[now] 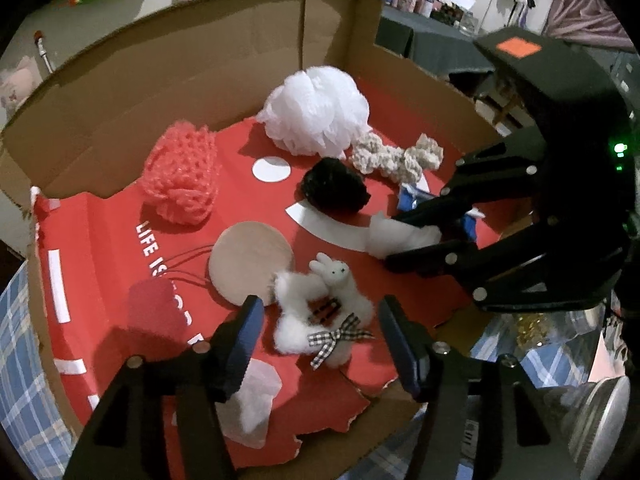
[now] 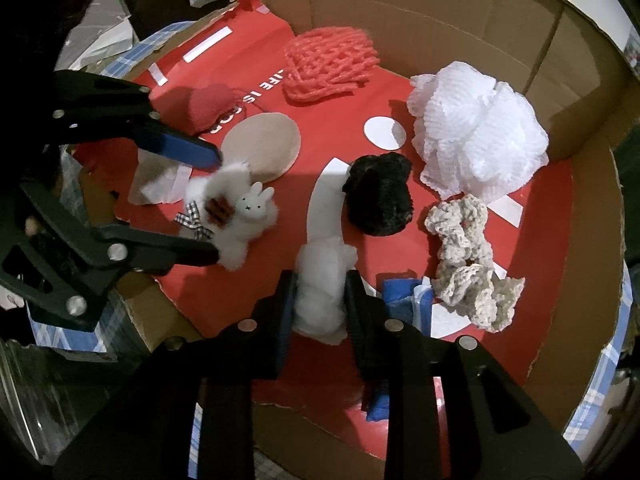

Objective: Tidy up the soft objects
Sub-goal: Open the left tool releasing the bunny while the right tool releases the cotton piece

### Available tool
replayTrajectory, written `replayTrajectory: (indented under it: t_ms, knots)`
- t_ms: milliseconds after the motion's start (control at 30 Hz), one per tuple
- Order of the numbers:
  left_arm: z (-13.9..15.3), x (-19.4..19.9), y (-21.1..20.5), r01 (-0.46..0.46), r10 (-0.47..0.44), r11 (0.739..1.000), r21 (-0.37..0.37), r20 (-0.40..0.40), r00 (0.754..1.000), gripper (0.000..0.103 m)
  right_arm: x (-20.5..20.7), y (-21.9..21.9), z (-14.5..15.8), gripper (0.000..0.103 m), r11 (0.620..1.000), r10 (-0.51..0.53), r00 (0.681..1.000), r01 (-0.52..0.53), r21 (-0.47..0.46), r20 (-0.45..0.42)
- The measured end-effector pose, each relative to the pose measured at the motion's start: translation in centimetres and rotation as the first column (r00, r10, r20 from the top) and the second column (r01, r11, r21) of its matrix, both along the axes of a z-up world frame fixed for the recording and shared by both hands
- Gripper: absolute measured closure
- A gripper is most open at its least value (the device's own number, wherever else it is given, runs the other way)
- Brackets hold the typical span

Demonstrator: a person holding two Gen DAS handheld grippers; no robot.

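Soft objects lie on the red floor of a cardboard box (image 1: pixel 200 60). My left gripper (image 1: pixel 320 344) is open, its jaws on either side of a white fluffy rabbit toy (image 1: pixel 320 308) with a checked bow; it also shows in the right wrist view (image 2: pixel 240 216). My right gripper (image 2: pixel 320 300) is shut on a white cotton wad (image 2: pixel 320 292), also seen in the left wrist view (image 1: pixel 396 236). Farther in lie a white mesh pouf (image 1: pixel 316 112), a pink crocheted piece (image 1: pixel 184 180), a black fuzzy ball (image 1: pixel 334 192), a beige crocheted scrunchie (image 1: pixel 396 158) and a tan round pad (image 1: pixel 250 266).
A red fabric piece (image 1: pixel 154 312) and a white tissue (image 1: pixel 252 404) lie near my left fingers. A blue packet (image 2: pixel 400 300) sits beside the cotton wad. The box walls (image 2: pixel 440 8) rise at the back and sides. A blue plaid cloth (image 1: pixel 20 360) lies under the box.
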State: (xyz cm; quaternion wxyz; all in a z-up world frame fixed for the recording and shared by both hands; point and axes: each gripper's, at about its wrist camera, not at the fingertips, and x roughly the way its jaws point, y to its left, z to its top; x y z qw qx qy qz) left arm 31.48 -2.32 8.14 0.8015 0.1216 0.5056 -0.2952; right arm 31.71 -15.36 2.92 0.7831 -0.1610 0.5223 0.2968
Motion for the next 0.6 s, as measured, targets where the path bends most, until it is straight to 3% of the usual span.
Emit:
replayTrajectory:
  t_ms: [67, 267, 300, 367, 600]
  knots:
    - [0.4, -0.2, 0.4, -0.012, 0.012, 1.0, -0.008, 0.008, 1.0, 0.032, 0.1, -0.2, 0.2, 0.078, 1.0, -0.013, 1.0, 0.013, 0.005, 0.007]
    - [1.6, -1.4, 1.2, -0.053, 0.054, 0.998, -0.043, 0.033, 0.998, 0.027, -0.2, -0.3, 1.2, 0.076, 0.999, -0.029, 0.999, 0.028, 0.017, 0.016]
    - [1.8, -1.6, 1.3, -0.057, 0.059, 0.997, -0.046, 0.036, 0.998, 0.027, -0.3, -0.4, 1.3, 0.072, 0.999, -0.033, 0.999, 0.033, 0.014, 0.02]
    - [2.1, -2.1, 1.4, -0.066, 0.068, 0.997, -0.049, 0.041, 0.997, 0.027, -0.5, -0.3, 1.5, 0.035, 0.999, -0.04, 0.999, 0.039, 0.013, 0.029]
    - [4.0, -4.0, 2.2, -0.133, 0.138, 0.989, -0.058, 0.098, 0.986, 0.016, -1.8, -0.4, 4.0, 0.033, 0.997, -0.075, 0.99, 0.074, 0.01, 0.116]
